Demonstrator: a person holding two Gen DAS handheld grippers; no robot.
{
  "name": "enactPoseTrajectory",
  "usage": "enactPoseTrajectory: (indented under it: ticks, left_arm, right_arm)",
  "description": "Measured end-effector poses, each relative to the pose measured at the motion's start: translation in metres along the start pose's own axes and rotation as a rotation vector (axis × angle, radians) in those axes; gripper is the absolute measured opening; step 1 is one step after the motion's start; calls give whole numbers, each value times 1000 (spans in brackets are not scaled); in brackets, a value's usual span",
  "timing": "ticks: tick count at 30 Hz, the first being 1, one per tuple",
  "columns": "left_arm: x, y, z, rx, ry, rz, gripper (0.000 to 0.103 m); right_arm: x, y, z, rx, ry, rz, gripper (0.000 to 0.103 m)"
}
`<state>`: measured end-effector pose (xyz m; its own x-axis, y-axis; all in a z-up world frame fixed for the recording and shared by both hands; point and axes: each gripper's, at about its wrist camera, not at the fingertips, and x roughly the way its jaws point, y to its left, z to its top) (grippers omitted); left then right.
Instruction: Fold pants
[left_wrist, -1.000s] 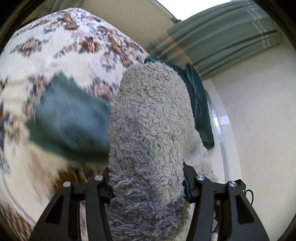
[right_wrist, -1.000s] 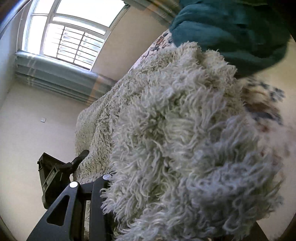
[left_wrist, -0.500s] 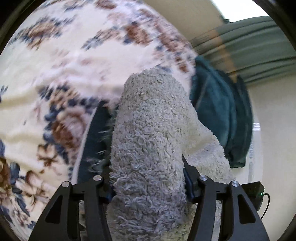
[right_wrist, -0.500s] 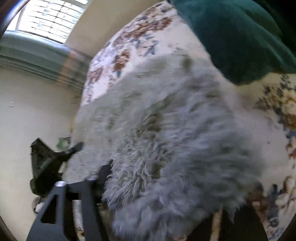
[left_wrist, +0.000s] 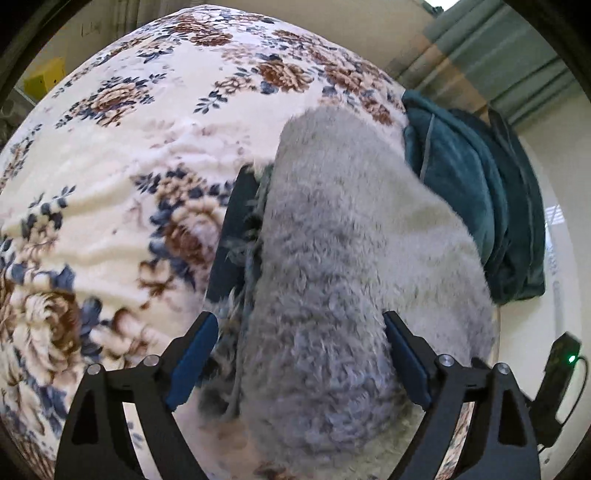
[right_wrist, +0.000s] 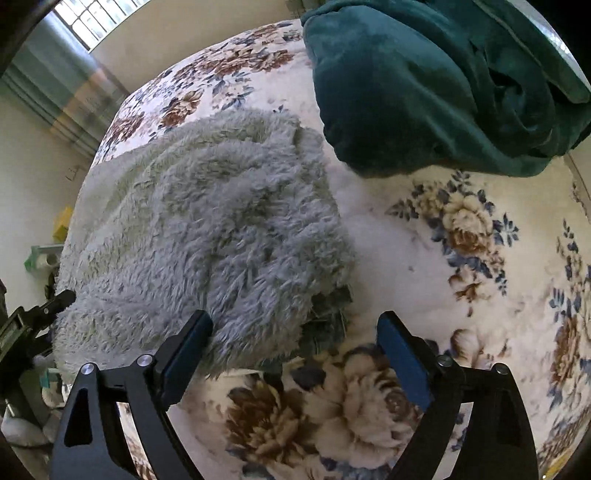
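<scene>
Lying folded on the floral blanket (right_wrist: 424, 236), the fluffy grey pants (right_wrist: 207, 229) fill the centre-left of the right view, between the parted left gripper (left_wrist: 297, 354), while the right gripper (right_wrist: 293, 347) gapes empty.

Close wrist views, sharing pants (left_wrist: 343, 258), bedspread (right_wrist: 443, 258)
</scene>
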<state>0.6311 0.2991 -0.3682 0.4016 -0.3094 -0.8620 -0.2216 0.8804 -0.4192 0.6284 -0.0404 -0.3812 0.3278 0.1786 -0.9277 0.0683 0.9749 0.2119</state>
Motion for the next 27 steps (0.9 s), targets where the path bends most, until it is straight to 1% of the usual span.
enactPoseTrajectory:
  ticks: [2,3,6,7,8,11,13,17,21,22,24,27]
  left_arm:
    - [-8,-3,-6,-1,-3,12,89]
    - [-12,-5,-6,6,-12,25,89]
    - [-36,-25,-11,67,-74,100,89]
    - [-48,-35,-14,99,-101,134,89]
    - [-54,-42,-17,115,-116,152,89]
    - [-79,-62,-29,159,-172,196,89]
    - [-94,-73,-38,176,-196,206,89]
    - [-133,-99,-64,199,-228,254,89]
    - [-174,-118,-90,211,-274,264,89]
    - [-189,-125,-100,217,-290,265,89]
    - [-207,-135,-115,230,-309,271,89]
    - [-246,-150,-149,242,-346,266,89]
  right_arm:
    - [-8,8,3,-20,-18,-32,98]
    - [0,17,11,-25,-28,-41,103]
    - [-23,30,12,-65,-87,-103,103]
    - [-33,33,10,-77,-104,-118,103]
    - [-44,37,7,-87,-121,-129,103]
    - [-86,45,-4,-110,-173,-143,103]
    - [-111,49,-12,-124,-205,-153,103]
    - [-169,54,-34,-147,-258,-157,103]
    - [-228,55,-64,-167,-308,-156,103]
    - [-242,55,-72,-172,-320,-154,103]
    - [-272,54,-91,-190,-344,-144,103]
    - [-318,53,-122,-208,-384,-133,103]
